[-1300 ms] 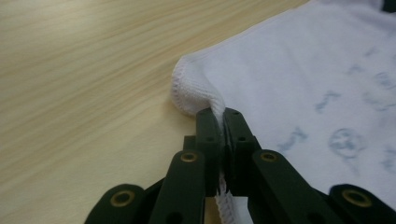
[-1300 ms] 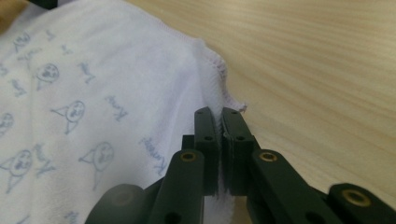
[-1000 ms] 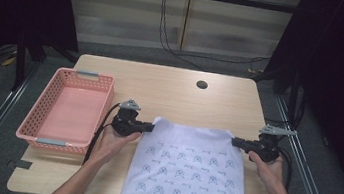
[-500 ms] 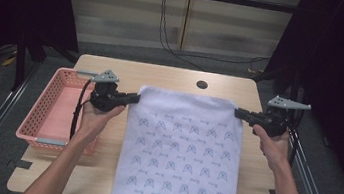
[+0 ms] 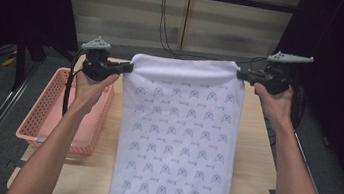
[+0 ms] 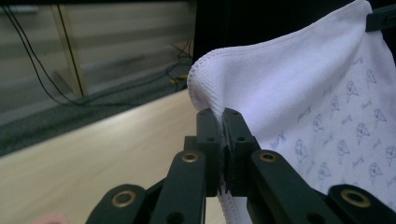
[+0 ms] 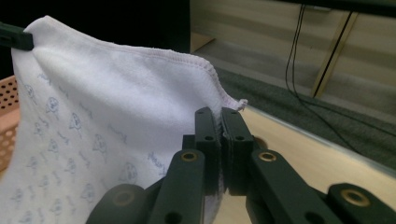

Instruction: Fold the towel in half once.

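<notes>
Hanging patterned cloth (image 5: pixel 177 138) hiding table (image 5: pixel 250 178), pink basket (image 5: pixel 52 111) just left

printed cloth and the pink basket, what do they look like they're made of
The printed cloth looks like soft knit cotton, matte white: it hangs limp from both grippers, has a stitched hem and a slightly fuzzy surface in the gripper views; the exact fibre can't be told. The pink basket looks like moulded plastic, with a slight sheen: its walls and floor are a regular perforated grid in one even colour.
</notes>
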Motion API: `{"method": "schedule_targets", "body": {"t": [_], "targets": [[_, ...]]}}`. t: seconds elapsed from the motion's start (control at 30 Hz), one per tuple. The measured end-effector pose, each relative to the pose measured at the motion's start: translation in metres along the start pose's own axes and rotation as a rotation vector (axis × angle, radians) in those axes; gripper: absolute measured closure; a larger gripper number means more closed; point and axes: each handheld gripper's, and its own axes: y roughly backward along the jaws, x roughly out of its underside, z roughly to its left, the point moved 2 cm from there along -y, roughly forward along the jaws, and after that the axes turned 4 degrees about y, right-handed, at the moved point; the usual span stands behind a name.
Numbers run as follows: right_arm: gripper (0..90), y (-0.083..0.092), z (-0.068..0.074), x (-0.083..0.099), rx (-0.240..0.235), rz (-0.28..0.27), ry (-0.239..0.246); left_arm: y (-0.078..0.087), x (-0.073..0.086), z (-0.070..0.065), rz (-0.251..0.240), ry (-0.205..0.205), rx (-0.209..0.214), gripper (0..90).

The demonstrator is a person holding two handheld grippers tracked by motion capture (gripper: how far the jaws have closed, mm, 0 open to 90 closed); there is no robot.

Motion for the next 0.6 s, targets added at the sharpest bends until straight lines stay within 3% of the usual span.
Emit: {"method": "schedule_targets", "body": {"t": [0.07,0.2,0.3,0.37,0.4,0.47,0.6], "targets": [[87.5,0.011,-0.009,-0.024,0.021,-0.043,0.005,0.000,-0.011,0.001,-0.026,-0.006,0.000,87.0],[87.6,0.022,-0.013,-0.043,0.032,-0.100,-0.004,0.002,-0.034,-0.003,-0.072,-0.010,-0.004,87.0],[87.6,0.027,-0.010,-0.046,0.040,-0.119,0.002,0.004,-0.036,-0.011,-0.060,-0.037,0.002,87.0],[87.6,0.029,-0.006,-0.035,0.020,-0.124,-0.004,0.007,-0.027,-0.014,-0.035,-0.037,0.009,87.0],[87.6,0.029,0.000,-0.017,0.008,-0.100,-0.001,0.008,-0.021,-0.017,-0.023,-0.043,0.018,87.0],[87.6,0.029,0.003,-0.008,0.001,-0.089,-0.001,0.011,-0.008,-0.025,-0.003,-0.051,0.034,87.0],[87.7,0.031,0.019,0.029,-0.051,-0.063,-0.022,0.018,0.021,-0.043,0.027,-0.049,0.088,87.0]]}}
